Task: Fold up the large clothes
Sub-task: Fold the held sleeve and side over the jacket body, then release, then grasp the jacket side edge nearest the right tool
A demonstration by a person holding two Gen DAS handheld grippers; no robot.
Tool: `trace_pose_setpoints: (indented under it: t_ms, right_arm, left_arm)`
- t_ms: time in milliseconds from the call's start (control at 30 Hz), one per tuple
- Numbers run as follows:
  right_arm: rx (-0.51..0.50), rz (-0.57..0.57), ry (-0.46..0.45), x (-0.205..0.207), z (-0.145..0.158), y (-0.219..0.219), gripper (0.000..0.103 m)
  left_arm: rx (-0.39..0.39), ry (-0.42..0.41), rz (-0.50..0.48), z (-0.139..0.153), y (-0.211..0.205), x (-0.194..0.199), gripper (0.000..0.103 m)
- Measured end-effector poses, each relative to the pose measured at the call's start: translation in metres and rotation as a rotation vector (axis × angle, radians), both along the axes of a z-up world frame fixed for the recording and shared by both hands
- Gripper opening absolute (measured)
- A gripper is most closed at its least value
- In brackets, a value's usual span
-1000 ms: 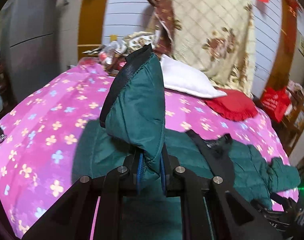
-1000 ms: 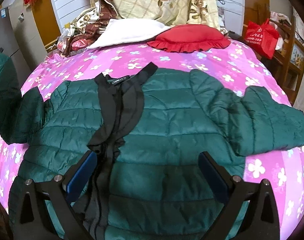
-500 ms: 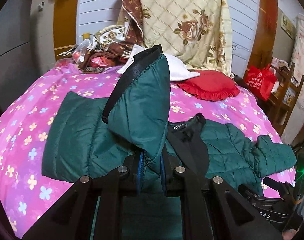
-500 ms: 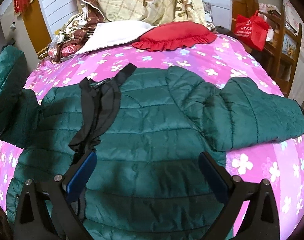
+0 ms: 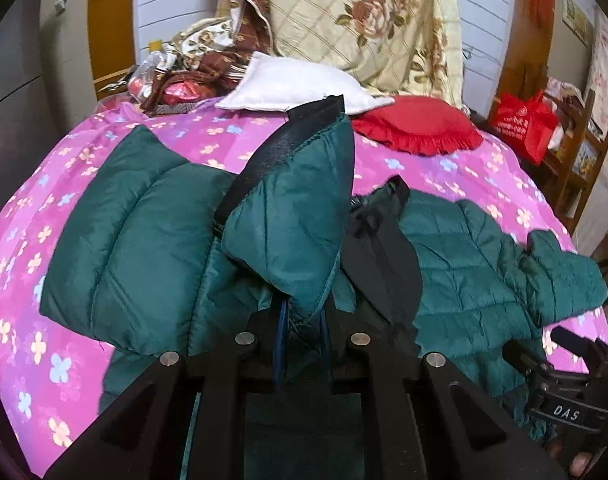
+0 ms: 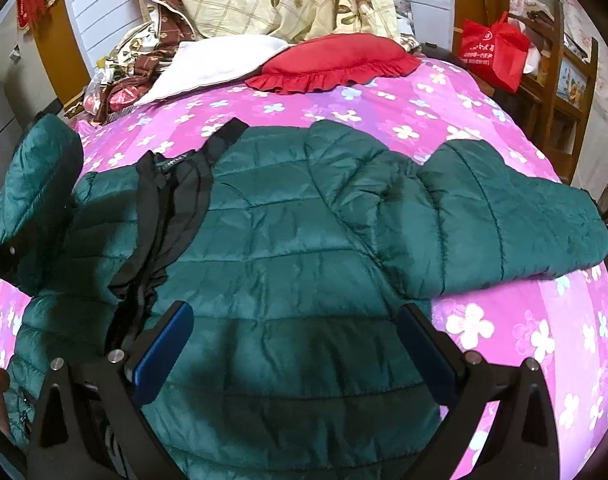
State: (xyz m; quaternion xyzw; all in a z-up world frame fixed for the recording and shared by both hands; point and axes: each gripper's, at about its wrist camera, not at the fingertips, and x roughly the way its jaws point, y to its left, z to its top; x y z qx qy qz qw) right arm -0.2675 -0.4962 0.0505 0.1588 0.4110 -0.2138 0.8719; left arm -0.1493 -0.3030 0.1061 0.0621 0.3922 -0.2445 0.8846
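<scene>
Quilted, glossy green puffer jacket (image 6: 296, 240) fills mid-frame; its sleeve cuff (image 5: 292, 216) is pinched by the left gripper (image 5: 302, 320). The right gripper (image 6: 296, 344) gapes wide above the hem.

**Black grippers with blue pads**

The left gripper (image 5: 301, 336) has black arms with round silver screws. The right gripper (image 6: 292, 344) is black too, with flat blue pads (image 6: 162, 354) and a white "DAS" label.
</scene>
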Motion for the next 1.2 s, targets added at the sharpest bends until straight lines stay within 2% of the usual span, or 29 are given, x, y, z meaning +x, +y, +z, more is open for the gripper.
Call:
trace_pose_setpoints:
  t_ms: [133, 333, 533, 667, 800, 933, 1067, 1200]
  right_arm:
    - [-0.014, 0.002, 0.031, 0.002, -0.007, -0.005, 0.103]
    - [-0.115, 0.008, 0.097, 0.009, -0.011, -0.014, 0.103]
    - [-0.085, -0.007, 0.144, 0.012, -0.026, -0.031, 0.103]
    - [-0.021, -0.009, 0.132, 0.006, -0.033, -0.035, 0.103]
    - [-0.011, -0.018, 0.117, -0.001, -0.028, -0.034, 0.103]
    - [-0.002, -0.030, 0.100, -0.006, -0.020, -0.033, 0.103]
    - [0.023, -0.035, 0.059, -0.010, -0.012, -0.032, 0.103]
    - [0.095, 0.016, 0.000, -0.001, -0.004, -0.020, 0.103]
  left_arm:
    - [0.012, 0.017, -0.026, -0.009, -0.014, -0.005, 0.000]
    - [0.037, 0.048, -0.047, -0.027, -0.031, -0.011, 0.000]
    - [0.057, 0.068, -0.059, -0.040, -0.041, -0.015, 0.000]
    - [0.054, 0.076, -0.069, -0.039, -0.042, -0.018, 0.000]
    - [0.046, 0.116, -0.095, -0.037, -0.042, -0.022, 0.013]
    - [0.009, 0.147, -0.143, -0.025, -0.029, -0.033, 0.015]
    - [0.013, 0.102, -0.159, -0.006, -0.003, -0.047, 0.017]
    - [0.021, 0.056, -0.122, 0.010, 0.033, -0.046, 0.017]
